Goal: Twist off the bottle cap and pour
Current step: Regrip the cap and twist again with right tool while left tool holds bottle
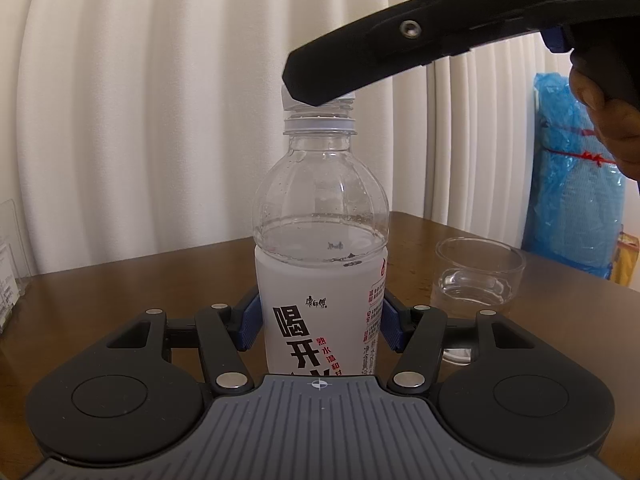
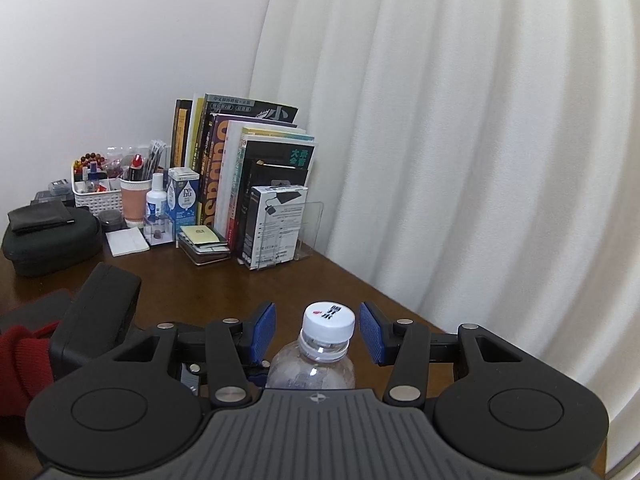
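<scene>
Standing upright on the brown table (image 1: 120, 280), the bottle (image 1: 320, 216) sits clamped at its white label between the blue pads (image 1: 249, 326) of my left claw (image 1: 320, 326), which presses on both sides of it. The bottle is partly filled with clear liquid, the level lying just above the label's top edge. Its white cap (image 2: 329, 319) is on the neck, with printed characters on top.

My right claw (image 2: 318, 330) comes in from above, its jaws spread apart around the cap with a gap showing on each side; the blue pads (image 2: 265, 328) touch nothing. From the left wrist view, one black finger (image 1: 352, 64) of that claw crosses in front of the cap and hides most of it, so only a sliver of white shows at its left and right edges. My hand (image 1: 600, 120) grips the handle at the right edge.

A clear cup (image 1: 478, 276) stands on the table just to the right of the bottle, apart from it, with a little clear liquid at the bottom. Behind it, beyond the table, is a blue plastic bundle (image 1: 572, 184). White curtains (image 1: 160, 100) hang behind everything.

At the far end of the table, well apart from the bottle, books (image 2: 240, 172) stand in a row beside a white basket (image 2: 100, 196) of small items and a dark case (image 2: 48, 244).
</scene>
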Demonstrator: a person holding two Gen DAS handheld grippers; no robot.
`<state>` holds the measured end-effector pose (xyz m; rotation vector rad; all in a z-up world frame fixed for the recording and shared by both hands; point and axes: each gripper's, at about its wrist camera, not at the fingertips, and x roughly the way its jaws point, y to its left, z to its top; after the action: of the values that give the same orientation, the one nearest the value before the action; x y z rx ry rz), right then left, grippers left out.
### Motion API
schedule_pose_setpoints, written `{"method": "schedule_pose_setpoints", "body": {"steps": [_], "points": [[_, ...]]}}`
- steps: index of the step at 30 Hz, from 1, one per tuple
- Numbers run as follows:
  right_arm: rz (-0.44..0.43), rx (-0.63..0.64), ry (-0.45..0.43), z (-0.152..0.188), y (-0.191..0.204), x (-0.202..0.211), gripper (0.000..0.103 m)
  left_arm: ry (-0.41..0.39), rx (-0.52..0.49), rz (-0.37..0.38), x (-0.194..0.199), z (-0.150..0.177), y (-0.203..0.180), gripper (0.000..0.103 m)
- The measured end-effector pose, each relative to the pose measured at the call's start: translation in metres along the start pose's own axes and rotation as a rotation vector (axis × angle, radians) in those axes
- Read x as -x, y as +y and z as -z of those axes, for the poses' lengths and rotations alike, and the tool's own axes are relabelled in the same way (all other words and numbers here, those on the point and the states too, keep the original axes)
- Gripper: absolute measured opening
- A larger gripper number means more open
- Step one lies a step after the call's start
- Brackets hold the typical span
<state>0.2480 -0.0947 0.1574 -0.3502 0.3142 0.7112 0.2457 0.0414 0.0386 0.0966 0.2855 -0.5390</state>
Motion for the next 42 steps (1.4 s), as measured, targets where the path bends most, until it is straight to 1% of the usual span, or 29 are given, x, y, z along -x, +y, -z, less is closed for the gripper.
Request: {"method": "schedule_pose_setpoints", "body": {"steps": [6, 7, 8, 10, 12, 31, 42], "points": [[0.017, 0.020, -0.009, -0.002, 0.003, -0.006, 0.048, 0.000, 0.000, 0.001, 0.000, 0.000, 0.000, 0.059], [0.021, 0.020, -0.006, -0.002, 0.004, -0.007, 0.044, 0.000, 0.000, 0.001, 0.000, 0.000, 0.000, 0.059], [0.024, 0.016, 0.000, -0.002, 0.004, -0.008, 0.038, 0.001, 0.000, 0.001, -0.001, 0.000, 0.000, 0.059], [0.024, 0.010, 0.004, -0.001, 0.003, -0.009, 0.037, 0.001, 0.001, 0.002, -0.001, 0.000, 0.000, 0.059], [0.026, 0.002, 0.004, 0.000, 0.001, -0.009, 0.033, 0.002, 0.002, 0.003, -0.001, 0.000, 0.000, 0.059], [0.018, -0.031, -0.013, 0.009, -0.003, -0.003, 0.032, 0.004, 0.002, -0.001, -0.004, 0.001, -0.007, 0.059], [0.021, -0.017, -0.009, 0.011, 0.000, 0.002, 0.033, 0.004, 0.005, 0.001, -0.008, 0.000, -0.006, 0.059]]}}
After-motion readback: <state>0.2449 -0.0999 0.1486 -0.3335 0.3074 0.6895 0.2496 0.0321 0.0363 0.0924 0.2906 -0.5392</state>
